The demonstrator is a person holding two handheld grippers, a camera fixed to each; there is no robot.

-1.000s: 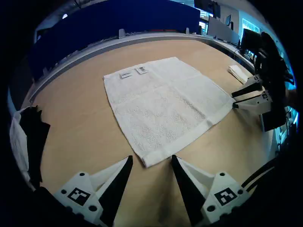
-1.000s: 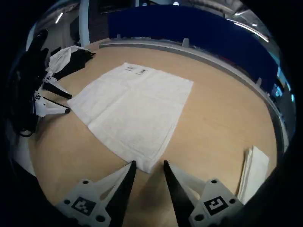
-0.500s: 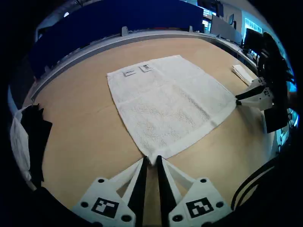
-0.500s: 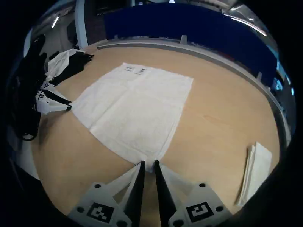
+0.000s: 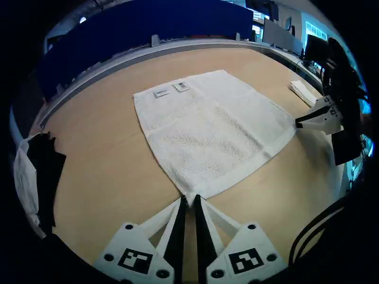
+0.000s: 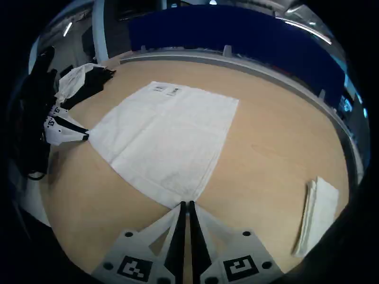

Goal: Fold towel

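Left gripper [image 5: 189, 208] clenched on the towel [image 5: 208, 128] corner at its tips; right gripper [image 6: 186, 207] pinched on the neighbouring corner; towel lies flat on the table [image 5: 104, 156] ahead of both. Risk: both bites look shallow, just the hem tip, so a corner may slip on lifting; uneven pull would skew the fold. Containers: none in use; folded cloth [image 6: 320, 213] right of the right gripper sits bare on the table.

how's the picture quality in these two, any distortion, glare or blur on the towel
Left gripper view: fisheye bows the desk edge into an arc; the towel weave is sharp, windows top right glare. Right gripper view: same bowing, towel paler and flatter, soft shadow under the left gripper.
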